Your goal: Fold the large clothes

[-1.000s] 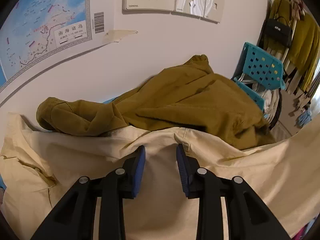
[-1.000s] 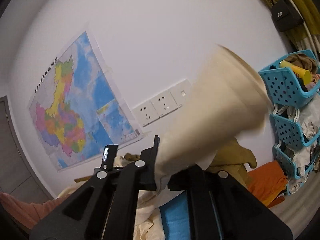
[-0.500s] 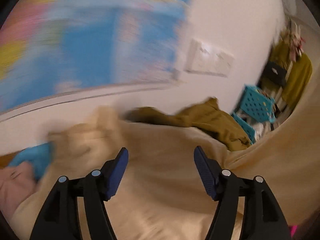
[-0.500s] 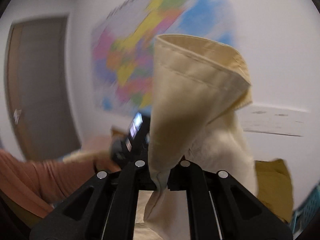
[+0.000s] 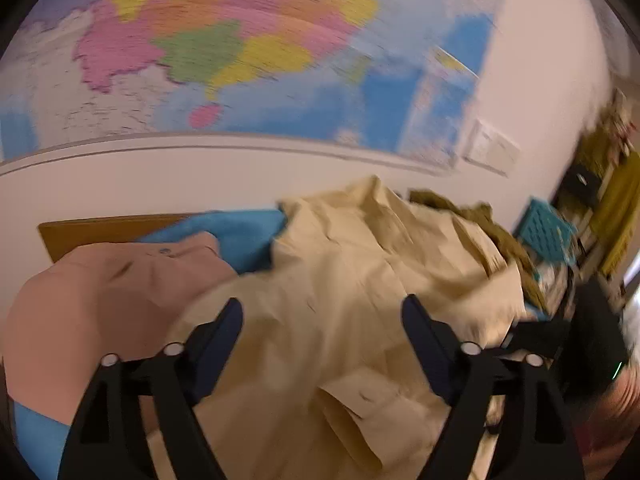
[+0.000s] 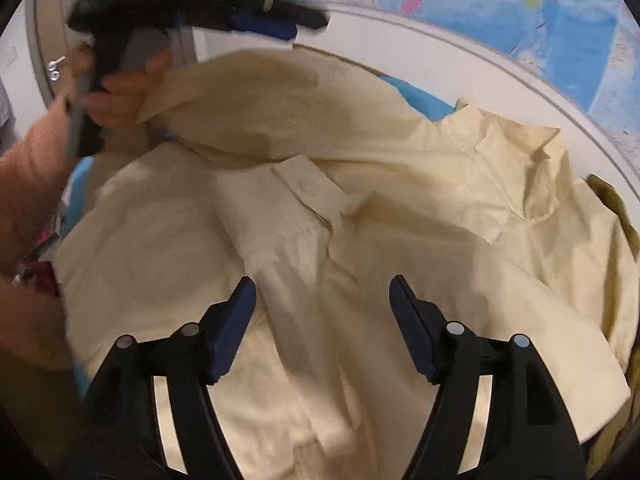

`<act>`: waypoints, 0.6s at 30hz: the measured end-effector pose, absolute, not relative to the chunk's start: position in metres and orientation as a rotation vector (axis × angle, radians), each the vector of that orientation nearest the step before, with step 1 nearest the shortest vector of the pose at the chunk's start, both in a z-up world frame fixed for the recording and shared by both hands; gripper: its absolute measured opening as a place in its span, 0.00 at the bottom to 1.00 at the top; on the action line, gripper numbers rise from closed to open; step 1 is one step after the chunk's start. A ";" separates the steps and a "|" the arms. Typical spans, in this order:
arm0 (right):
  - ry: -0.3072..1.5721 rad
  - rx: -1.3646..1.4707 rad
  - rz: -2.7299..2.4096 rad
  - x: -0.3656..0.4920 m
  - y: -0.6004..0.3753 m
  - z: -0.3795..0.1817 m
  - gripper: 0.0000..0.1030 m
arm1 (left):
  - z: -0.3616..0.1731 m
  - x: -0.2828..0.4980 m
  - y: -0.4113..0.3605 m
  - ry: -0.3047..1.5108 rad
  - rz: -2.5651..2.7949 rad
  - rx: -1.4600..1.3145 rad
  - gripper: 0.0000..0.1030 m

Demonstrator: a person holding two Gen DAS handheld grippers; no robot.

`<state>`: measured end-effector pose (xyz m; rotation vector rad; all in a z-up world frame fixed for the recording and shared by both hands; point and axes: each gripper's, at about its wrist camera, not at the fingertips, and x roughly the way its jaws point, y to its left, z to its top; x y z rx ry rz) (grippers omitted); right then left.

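Both grippers, left gripper (image 5: 322,332) and right gripper (image 6: 322,312), have just opened, empty; cream shirt (image 6: 360,208) lies half-folded. Next: regrasp the cuffed sleeve (image 6: 316,196) at twelve o'clock.

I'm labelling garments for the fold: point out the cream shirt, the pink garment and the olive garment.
cream shirt (image 6: 400,184): right wrist view, chest panel.
pink garment (image 5: 112,292): left wrist view, bunched top.
olive garment (image 5: 476,216): left wrist view, edge behind the shirt.

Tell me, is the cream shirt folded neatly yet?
No. The cream shirt lies rumpled, a sleeve thrown across its body.
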<state>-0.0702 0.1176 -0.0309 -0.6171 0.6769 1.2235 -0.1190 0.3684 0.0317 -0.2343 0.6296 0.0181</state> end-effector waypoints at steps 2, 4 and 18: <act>0.661 -0.543 1.198 -0.057 0.085 -0.014 0.67 | 0.026 -0.119 0.352 0.647 -0.023 -0.177 0.82; 0.657 -0.449 1.106 -0.030 0.059 0.001 0.69 | 0.019 -0.114 0.324 0.672 -0.044 -0.068 0.89; 0.920 -0.371 0.697 0.139 0.037 -0.021 0.12 | -0.057 -0.080 0.302 0.936 0.029 0.105 0.66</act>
